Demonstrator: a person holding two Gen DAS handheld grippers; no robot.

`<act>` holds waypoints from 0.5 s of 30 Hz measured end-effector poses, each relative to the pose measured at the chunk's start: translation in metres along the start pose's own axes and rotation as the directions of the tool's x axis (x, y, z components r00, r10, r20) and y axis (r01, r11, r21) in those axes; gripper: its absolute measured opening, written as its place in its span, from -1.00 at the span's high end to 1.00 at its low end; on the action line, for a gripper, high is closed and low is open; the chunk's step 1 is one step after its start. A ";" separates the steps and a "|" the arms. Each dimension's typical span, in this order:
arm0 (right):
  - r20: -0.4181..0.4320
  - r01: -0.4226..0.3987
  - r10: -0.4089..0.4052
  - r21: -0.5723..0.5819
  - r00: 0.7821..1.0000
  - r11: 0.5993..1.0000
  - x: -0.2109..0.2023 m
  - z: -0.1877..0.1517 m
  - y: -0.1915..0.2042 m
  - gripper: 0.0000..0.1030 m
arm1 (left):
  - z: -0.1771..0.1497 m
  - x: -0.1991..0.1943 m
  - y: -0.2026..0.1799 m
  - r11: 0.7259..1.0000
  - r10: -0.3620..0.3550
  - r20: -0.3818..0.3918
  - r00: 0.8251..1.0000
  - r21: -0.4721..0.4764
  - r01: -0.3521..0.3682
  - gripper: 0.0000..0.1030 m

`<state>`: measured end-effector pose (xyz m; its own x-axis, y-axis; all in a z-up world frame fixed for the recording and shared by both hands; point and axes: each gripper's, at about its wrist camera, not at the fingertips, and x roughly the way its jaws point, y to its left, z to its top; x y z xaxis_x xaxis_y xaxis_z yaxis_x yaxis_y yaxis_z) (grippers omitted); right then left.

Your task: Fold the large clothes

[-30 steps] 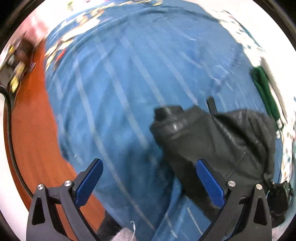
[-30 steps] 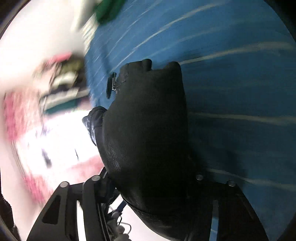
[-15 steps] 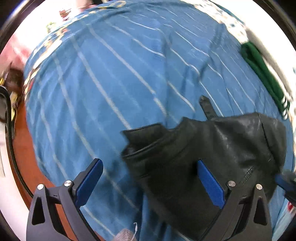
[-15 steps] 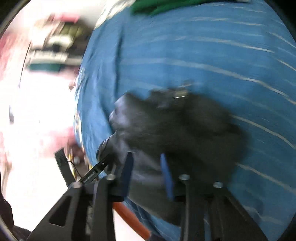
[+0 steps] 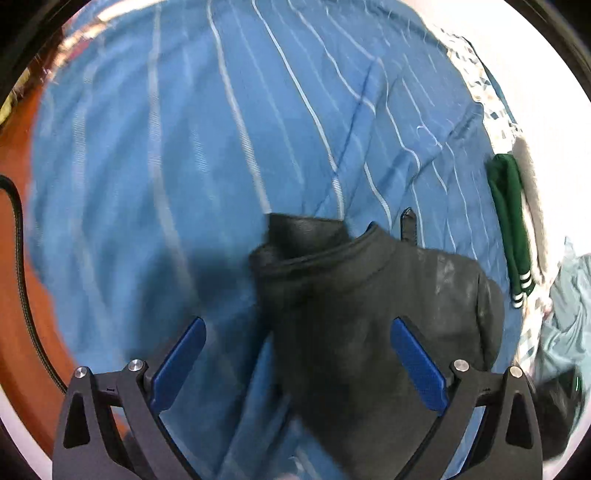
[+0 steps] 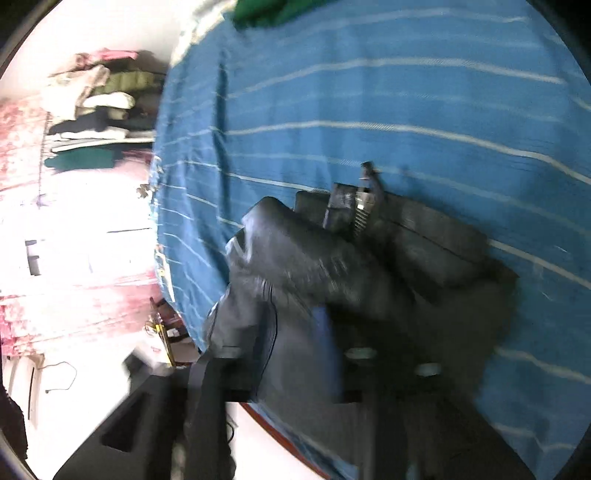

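Note:
A black leather jacket [image 5: 373, 306] lies bunched on a blue striped bedsheet [image 5: 221, 147], collar toward the far side. My left gripper [image 5: 295, 358] is open and empty, hovering just above the jacket's left part, one blue pad over the sheet and one over the jacket. In the right wrist view the jacket [image 6: 332, 266] is folded over near the bed's edge, its zipper end [image 6: 364, 206] on top. My right gripper [image 6: 295, 354] is blurred and partly hidden by jacket leather; one blue pad shows against the leather, and I cannot tell whether it grips.
A green garment with white cuff stripes [image 5: 511, 229] lies at the sheet's right edge, also at the top of the right wrist view [image 6: 273, 13]. Orange-brown floor and a black cable [image 5: 18, 258] are on the left. Stacked clothes [image 6: 96, 110] sit on shelves beyond the bed.
The jacket has been drawn further onto the sheet and lies more spread under my left gripper. My right gripper has swung round, with the jacket folded over in front of it.

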<state>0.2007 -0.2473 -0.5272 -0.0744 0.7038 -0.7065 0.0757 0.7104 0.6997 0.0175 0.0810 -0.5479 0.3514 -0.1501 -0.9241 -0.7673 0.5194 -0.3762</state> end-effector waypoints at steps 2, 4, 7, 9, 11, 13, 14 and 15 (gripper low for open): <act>0.038 0.033 -0.033 0.006 0.999 0.999 -0.027 -0.016 -0.010 -0.47 | 0.007 0.010 -0.005 1.000 0.020 0.027 0.999 -0.003 -0.019 -0.88; 0.057 0.033 -0.035 0.022 0.998 0.999 -0.048 -0.030 -0.027 -0.47 | 0.007 0.006 -0.011 0.998 0.035 0.082 0.996 0.039 -0.038 0.21; 0.097 0.031 -0.037 0.071 0.995 0.997 -0.059 -0.045 -0.063 -0.47 | 0.005 -0.002 -0.014 0.997 0.022 0.117 0.993 0.071 -0.031 0.54; 0.099 -0.002 -0.006 0.085 0.995 0.996 -0.052 -0.050 -0.085 -0.47 | 0.005 -0.003 -0.005 0.998 0.004 0.122 0.993 0.065 -0.012 0.56; 0.067 -0.076 0.070 0.095 0.995 0.993 -0.034 -0.055 -0.105 -0.48 | 0.006 -0.001 0.004 0.999 -0.008 0.112 0.994 0.039 0.003 0.56; 0.009 -0.121 0.121 0.110 0.993 0.986 -0.002 -0.051 -0.115 -0.50 | 0.010 0.004 0.012 1.000 -0.028 0.098 0.995 0.012 0.027 0.56; -0.030 -0.189 0.193 0.114 0.981 0.975 0.016 -0.051 -0.121 -0.59 | 0.011 0.004 0.015 0.999 -0.035 0.091 0.995 0.004 0.035 0.56; -0.045 -0.242 0.249 0.121 0.967 0.963 0.031 -0.048 -0.124 -0.61 | 0.011 0.004 0.016 0.999 -0.043 0.084 0.996 0.000 0.043 0.56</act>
<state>0.1412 -0.3139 -0.6306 -0.0981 0.8579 -0.5043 0.2113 0.5131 0.8319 0.0122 0.0976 -0.5565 0.4279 -0.1007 -0.8982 -0.7515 0.5125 -0.4155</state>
